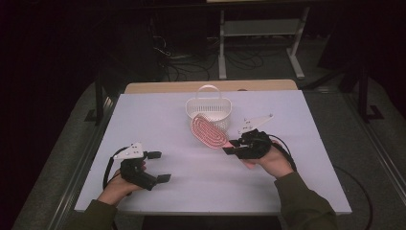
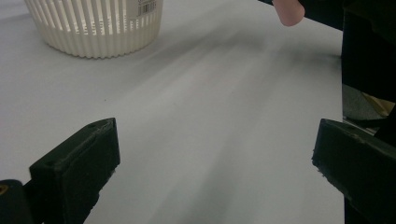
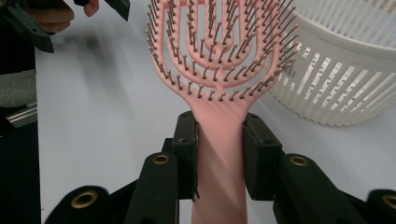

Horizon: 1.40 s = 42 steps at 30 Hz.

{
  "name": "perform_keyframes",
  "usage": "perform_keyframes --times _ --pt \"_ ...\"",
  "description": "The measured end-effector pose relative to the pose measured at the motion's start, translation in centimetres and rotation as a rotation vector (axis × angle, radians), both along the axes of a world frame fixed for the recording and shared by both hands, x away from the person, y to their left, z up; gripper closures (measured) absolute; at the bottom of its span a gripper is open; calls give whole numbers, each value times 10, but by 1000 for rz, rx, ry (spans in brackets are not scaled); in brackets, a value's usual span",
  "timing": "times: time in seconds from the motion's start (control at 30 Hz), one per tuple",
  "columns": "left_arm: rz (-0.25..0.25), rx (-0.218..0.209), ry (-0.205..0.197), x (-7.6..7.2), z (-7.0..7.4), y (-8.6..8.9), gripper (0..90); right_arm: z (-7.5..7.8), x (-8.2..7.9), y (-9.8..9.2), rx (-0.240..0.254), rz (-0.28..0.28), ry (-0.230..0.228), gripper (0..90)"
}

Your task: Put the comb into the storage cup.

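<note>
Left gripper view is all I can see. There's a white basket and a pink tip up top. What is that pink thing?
Observer: It's the end of a pink hairbrush. The right gripper is shut on its handle.
Operator: Is the hairbrush in the basket?
Observer: Not yet. In the high view its head hangs just in front of the basket, tilted, above the table.
Operator: Has the basket got a handle?
Observer: Yes, a thin white loop arches over its top.
Operator: What's my gripper doing?
Observer: The left gripper is low over the near left of the table, jaws open, nothing between them.
</note>
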<state>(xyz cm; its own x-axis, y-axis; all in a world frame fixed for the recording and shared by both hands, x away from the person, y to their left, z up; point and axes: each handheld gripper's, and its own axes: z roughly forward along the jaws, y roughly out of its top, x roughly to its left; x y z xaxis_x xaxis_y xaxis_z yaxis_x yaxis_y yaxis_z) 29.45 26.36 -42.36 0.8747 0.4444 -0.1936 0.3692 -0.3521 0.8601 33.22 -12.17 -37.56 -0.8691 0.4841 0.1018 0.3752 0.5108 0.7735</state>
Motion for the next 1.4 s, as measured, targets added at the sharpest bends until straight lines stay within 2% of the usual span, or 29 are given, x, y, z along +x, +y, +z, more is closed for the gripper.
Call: perform_keyframes --times 0.47,0.63,0.77,1.03,1.23,1.4 --pt "-22 -9 -13 5 11 -12 4 -1 0 -2 5 -1 -2 688" --pt "-32 -10 -14 11 14 -18 4 -3 0 -2 7 2 3 688" --pt "-39 -32 -12 14 18 -22 4 -2 0 -2 9 3 2 688" --pt "-54 -34 -14 21 22 -30 4 0 0 -7 16 -8 -2 687" --pt "-65 -64 3 27 27 -36 5 1 0 -9 20 -19 -5 688" --pt "-80 -59 6 32 32 -42 5 1 0 -10 22 -19 -7 688"
